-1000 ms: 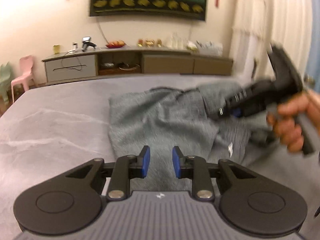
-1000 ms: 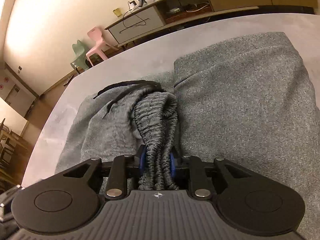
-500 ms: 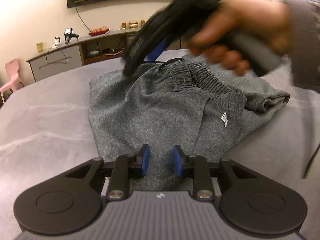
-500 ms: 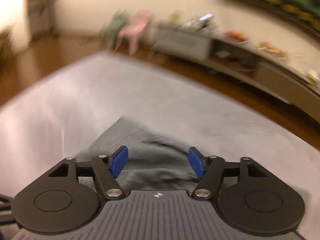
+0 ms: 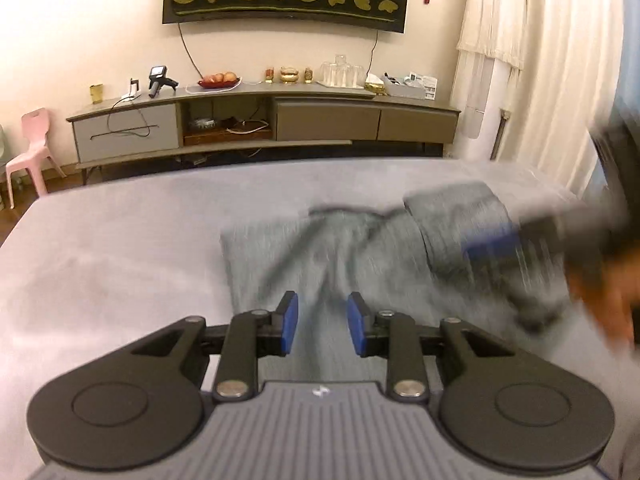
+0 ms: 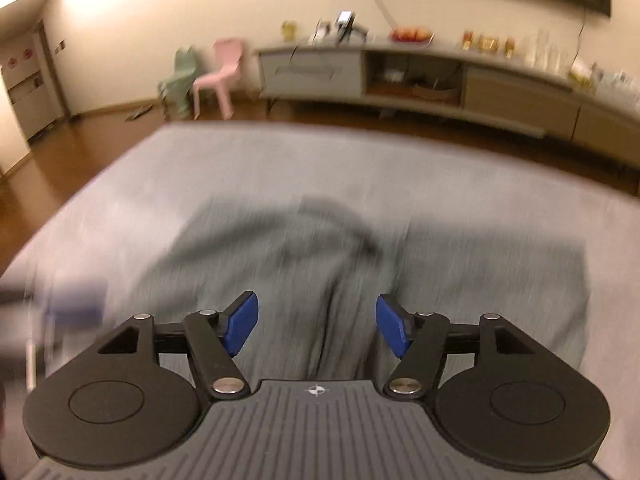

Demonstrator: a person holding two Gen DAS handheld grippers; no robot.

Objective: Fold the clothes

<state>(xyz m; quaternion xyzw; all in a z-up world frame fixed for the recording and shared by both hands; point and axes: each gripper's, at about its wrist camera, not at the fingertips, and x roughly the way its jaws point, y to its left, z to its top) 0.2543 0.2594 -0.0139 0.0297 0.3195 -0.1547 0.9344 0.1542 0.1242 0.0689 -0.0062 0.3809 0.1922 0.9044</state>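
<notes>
A grey knitted garment (image 5: 360, 248) lies partly folded on the grey bed cover (image 5: 120, 248), blurred by motion in both views. My left gripper (image 5: 323, 320) hovers just above the garment's near edge. Its blue pads stand a narrow gap apart with nothing between them. In the right wrist view the garment (image 6: 280, 248) spreads below my right gripper (image 6: 316, 320), whose jaws are opening wide and hold nothing. In the left wrist view, the right gripper (image 5: 492, 244) and the hand (image 5: 600, 292) holding it show as a blur over the garment's right side.
The bed cover's far edge (image 6: 320, 128) runs across ahead, with wooden floor beyond. A long low cabinet (image 5: 260, 120) with small items on top stands against the wall. A pink chair (image 5: 32, 148) is at the left. White curtains (image 5: 560, 80) hang at the right.
The right gripper has let go of the ribbed waistband it was pinching, spread its jaws and lifted off. Seen from the left wrist, it swept over the garment and back to the right side.
</notes>
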